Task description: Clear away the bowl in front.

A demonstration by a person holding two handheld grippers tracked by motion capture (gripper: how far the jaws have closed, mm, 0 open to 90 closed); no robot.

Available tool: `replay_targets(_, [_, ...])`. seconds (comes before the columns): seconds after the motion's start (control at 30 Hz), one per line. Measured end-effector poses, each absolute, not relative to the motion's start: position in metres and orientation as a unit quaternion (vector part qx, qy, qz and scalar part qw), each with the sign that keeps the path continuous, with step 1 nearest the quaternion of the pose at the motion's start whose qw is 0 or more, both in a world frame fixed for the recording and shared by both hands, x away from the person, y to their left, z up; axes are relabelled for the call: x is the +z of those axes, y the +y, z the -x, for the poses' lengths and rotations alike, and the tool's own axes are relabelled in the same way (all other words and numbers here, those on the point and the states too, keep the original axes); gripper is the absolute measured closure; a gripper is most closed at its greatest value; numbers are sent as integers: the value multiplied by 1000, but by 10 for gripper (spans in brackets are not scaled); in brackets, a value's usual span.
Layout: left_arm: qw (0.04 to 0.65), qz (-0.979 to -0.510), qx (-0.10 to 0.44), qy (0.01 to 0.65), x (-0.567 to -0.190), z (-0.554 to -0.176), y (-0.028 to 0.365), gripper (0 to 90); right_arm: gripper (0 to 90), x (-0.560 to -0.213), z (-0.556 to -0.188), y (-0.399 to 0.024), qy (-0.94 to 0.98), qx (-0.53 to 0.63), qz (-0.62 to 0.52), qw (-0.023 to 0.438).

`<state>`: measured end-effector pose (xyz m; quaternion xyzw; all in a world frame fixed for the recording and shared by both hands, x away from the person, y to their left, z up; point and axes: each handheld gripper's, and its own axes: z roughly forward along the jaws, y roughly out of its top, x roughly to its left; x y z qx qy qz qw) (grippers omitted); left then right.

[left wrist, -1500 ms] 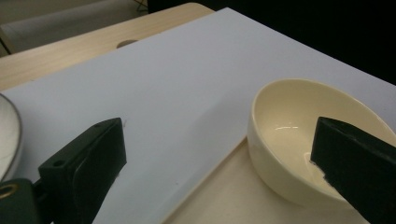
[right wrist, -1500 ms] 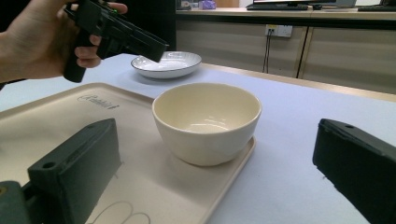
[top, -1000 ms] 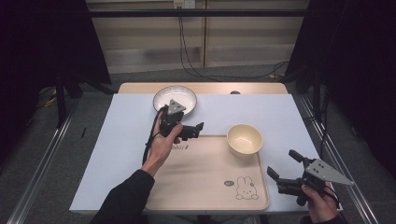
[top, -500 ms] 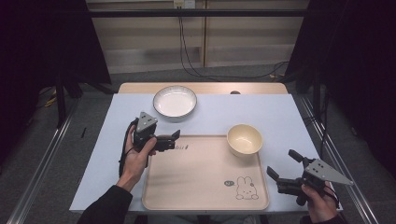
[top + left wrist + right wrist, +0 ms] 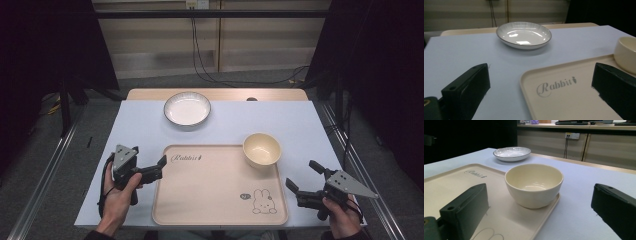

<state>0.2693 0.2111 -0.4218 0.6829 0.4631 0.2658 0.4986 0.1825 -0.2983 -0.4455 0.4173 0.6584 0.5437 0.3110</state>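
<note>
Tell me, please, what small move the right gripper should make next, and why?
Probably ease the right gripper forward toward the cream bowl. Its jaws stand open and empty, the bowl sits straight ahead on the tray's far right corner, and nothing lies between them.

Left gripper (image 5: 152,169) is black, blocky, topped with a grey three-cornered plate dotted with small dark holes, and a black cable loops from it past the person's hand. Right gripper (image 5: 304,180) matches: black body, same grey plate with dark dots. Up close in the left gripper view, the left gripper's fingers (image 5: 466,88) are matte black slabs, a small screw hole showing on top. In the right gripper view, the right gripper's fingers (image 5: 465,211) look the same. Dark sleeves at both wrists.
</note>
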Motion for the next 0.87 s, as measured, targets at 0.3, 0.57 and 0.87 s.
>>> replay_targets(0.3, [505, -653, 308, 473, -428, -239, 237, 18, 7, -445, -182, -299, 657, 542, -420, 313])
replay_targets(0.57, [507, -628, 313, 501, -430, -221, 255, 18, 7, -446, -182, -299, 657, 543, -420, 311])
replay_targets(0.87, [505, -625, 321, 502, -436, -218, 267, 17, 8, -446, -183, -299, 662, 535, -420, 313])
